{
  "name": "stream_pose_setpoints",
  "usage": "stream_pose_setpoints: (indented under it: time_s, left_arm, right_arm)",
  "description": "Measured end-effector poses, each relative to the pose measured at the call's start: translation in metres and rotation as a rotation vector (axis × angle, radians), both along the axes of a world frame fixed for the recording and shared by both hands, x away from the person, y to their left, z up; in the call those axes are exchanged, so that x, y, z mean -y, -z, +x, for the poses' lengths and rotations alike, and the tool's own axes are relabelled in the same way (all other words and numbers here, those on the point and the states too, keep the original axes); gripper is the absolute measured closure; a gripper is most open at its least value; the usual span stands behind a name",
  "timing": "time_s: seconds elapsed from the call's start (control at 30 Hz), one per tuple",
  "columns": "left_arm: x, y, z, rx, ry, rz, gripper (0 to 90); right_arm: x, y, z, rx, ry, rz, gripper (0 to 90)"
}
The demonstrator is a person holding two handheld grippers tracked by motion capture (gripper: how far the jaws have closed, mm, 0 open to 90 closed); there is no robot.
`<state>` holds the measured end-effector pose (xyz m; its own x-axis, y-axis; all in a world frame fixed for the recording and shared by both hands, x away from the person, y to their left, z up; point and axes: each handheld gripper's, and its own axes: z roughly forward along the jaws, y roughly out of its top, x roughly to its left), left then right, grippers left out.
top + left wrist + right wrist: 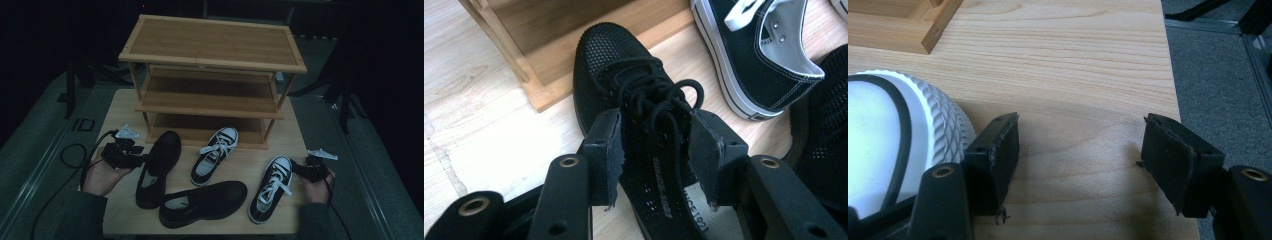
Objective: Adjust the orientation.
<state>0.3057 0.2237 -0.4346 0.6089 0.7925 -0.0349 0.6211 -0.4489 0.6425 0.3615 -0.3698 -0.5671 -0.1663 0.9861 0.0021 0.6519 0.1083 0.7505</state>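
The black mesh shoe lay on the counter just before the shoe rack. The left gripper straddled its soft tongue, jaws parted; the stiffer collar likely offered firmer hold. The right gripper gaped empty.

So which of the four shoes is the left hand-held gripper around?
The black mesh lace-up shoe nearest the rack, pointing toward it; the left hand-held gripper straddles its tongue. The other black shoe lies crosswise in front.

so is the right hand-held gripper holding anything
No, the right hand-held gripper is wide open with bare table between its jaws, beside the sneaker toe.
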Motion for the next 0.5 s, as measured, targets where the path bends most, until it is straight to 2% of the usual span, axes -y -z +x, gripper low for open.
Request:
stream_pose_setpoints:
  time_s: [0.3, 0.5]
  left_arm:
    - [0.006, 0.001, -0.005, -0.017, 0.019, 0.013, 56.0]
    - [0.009, 0.01, -0.004, -0.061, 0.01, 0.037, 56.7]
  right_arm:
    - [0.0, 0.0, 0.0, 0.0, 0.0, 0.0, 31.2]
    - [0.0, 0.0, 0.0, 0.0, 0.0, 0.0, 31.2]
